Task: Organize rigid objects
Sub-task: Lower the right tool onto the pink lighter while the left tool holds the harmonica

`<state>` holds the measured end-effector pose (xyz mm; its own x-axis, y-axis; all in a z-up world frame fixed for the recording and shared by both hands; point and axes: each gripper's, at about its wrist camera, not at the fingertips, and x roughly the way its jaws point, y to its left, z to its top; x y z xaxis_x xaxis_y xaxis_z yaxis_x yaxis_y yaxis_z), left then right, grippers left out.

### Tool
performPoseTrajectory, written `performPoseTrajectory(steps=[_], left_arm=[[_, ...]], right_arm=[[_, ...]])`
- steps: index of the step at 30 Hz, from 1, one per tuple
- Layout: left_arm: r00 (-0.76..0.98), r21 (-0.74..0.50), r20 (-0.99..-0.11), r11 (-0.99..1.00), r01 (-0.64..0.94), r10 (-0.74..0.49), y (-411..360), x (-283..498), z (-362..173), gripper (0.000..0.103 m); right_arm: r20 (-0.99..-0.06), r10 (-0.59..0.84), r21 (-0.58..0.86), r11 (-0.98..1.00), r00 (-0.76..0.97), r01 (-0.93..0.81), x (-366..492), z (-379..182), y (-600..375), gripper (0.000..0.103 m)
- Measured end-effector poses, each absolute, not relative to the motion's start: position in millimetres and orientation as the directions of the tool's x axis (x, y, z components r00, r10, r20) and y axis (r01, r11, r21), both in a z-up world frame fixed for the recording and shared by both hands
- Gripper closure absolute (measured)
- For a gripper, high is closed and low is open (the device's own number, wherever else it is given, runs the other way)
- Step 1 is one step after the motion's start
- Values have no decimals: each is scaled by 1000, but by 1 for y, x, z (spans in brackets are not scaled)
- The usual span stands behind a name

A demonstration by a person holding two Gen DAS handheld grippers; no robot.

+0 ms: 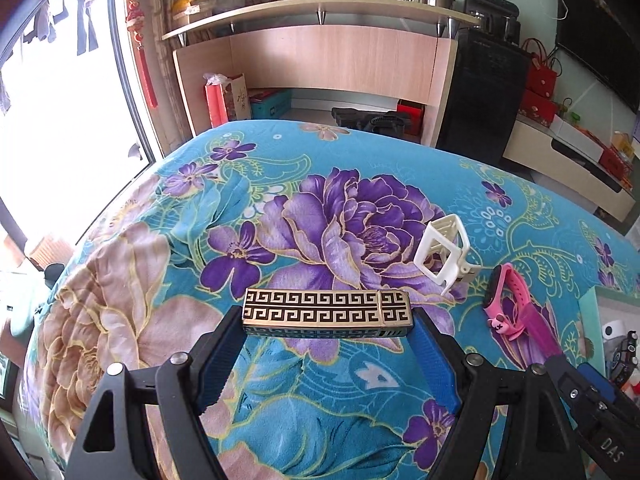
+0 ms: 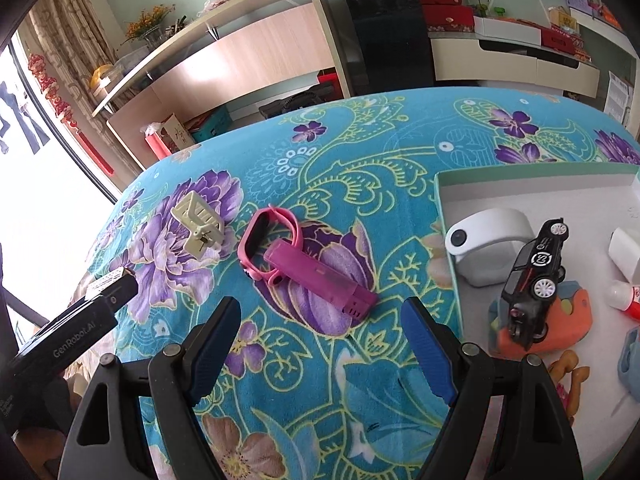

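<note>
My left gripper (image 1: 326,316) is shut on a gold-and-black patterned bar (image 1: 326,309), held crosswise between the blue pads above the floral cloth. My right gripper (image 2: 320,312) is open and empty, just short of a pink translucent stick (image 2: 320,278) that lies across a pink smartwatch (image 2: 267,240). The watch (image 1: 505,298) and a white plastic clip (image 1: 442,254) lie right of the bar in the left wrist view; the clip (image 2: 198,220) sits left of the watch in the right wrist view. A white box (image 2: 444,200) at the right holds a black toy car (image 2: 534,280) and other items.
The box also holds a white camera-like gadget (image 2: 490,240), an orange foam piece (image 2: 560,324) and a small bottle (image 2: 626,298). The left gripper's body (image 2: 76,332) shows at the left. A wooden shelf unit (image 1: 320,64) stands beyond the table's far edge.
</note>
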<state>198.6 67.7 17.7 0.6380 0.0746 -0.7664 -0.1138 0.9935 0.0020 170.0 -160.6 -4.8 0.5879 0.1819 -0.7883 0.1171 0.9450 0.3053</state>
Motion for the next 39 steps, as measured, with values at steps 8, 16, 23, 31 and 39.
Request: performPoseTrajectory(steps=[8,16,23,31,39], left_arm=[[643,-16,-762,990,-143,81,81,196,19,20],[629,-42,-773,983,-177,81,97,195,13,20],[624,-73,-779,979,-190,63,107,195,9,20],[608,-74,-790,973,-216,75,117,194,3,20],[607,-79,-793,978,-195,57,112,196,2,20]], right_arm=[[-808,139,286,942,572,174,182,-10,-148,20],[-817,91,272,932,570,241,196,-9,-148,20],[-818,97,317,899,567,304,207,-13,-149,20],[-821,105,356,863,561,359,213,-22,-150,20],[-818,98,366,849,567,381,215,-22,-150,20]])
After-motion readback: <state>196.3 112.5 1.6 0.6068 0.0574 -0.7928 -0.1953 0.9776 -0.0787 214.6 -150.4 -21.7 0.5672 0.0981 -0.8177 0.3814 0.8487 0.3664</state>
